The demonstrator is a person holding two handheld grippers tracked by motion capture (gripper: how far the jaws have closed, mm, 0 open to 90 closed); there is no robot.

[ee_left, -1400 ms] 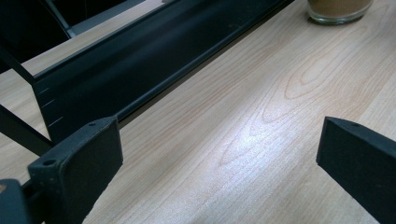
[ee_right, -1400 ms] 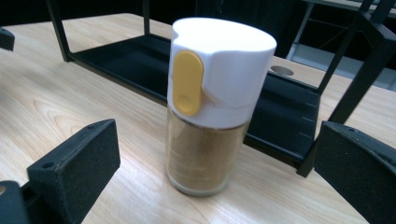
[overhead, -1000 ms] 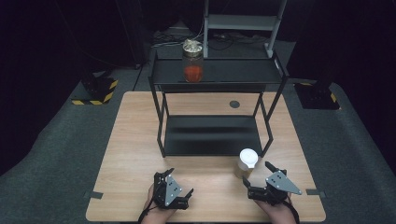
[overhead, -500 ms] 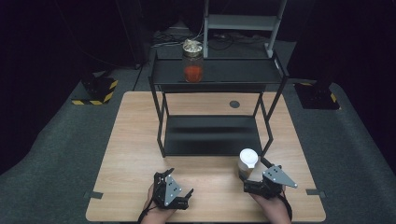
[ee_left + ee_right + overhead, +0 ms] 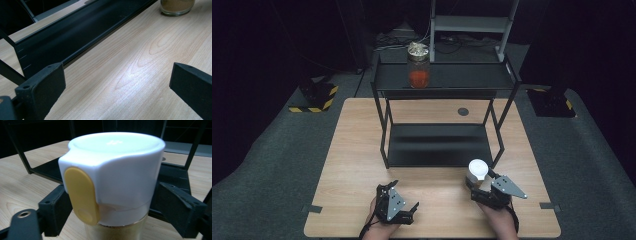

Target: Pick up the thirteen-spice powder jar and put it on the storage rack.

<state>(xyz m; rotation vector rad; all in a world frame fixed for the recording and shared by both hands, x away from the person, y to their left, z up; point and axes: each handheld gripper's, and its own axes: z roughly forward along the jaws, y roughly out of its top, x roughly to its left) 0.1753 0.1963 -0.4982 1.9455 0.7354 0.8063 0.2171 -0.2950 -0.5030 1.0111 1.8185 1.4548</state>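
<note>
A glass spice jar [image 5: 477, 172] with a white flip lid and a yellow tab stands on the wooden table [image 5: 352, 165], just in front of the black rack's right front leg. My right gripper [image 5: 480, 181] is open, its jaws on either side of the jar [image 5: 115, 170] below the lid; I cannot tell whether they touch it. In the right gripper view, the right gripper [image 5: 113, 202] has brown powder showing in the glass between its jaws. My left gripper [image 5: 403, 197] rests open near the front edge. In its own view, the left gripper [image 5: 117, 75] holds nothing over bare wood, with the jar's base [image 5: 177, 6] farther off.
A black two-level rack [image 5: 439, 145] stands mid-table; its lower tray [image 5: 75, 32] is bare. On its top shelf stands a jar with red contents [image 5: 418, 70]. A small dark disc [image 5: 463, 111] lies on the table behind the rack. Grey carpet surrounds the table.
My right gripper has moved left and forward until its jaws flank the white-lidded jar. The left gripper has stayed put.
</note>
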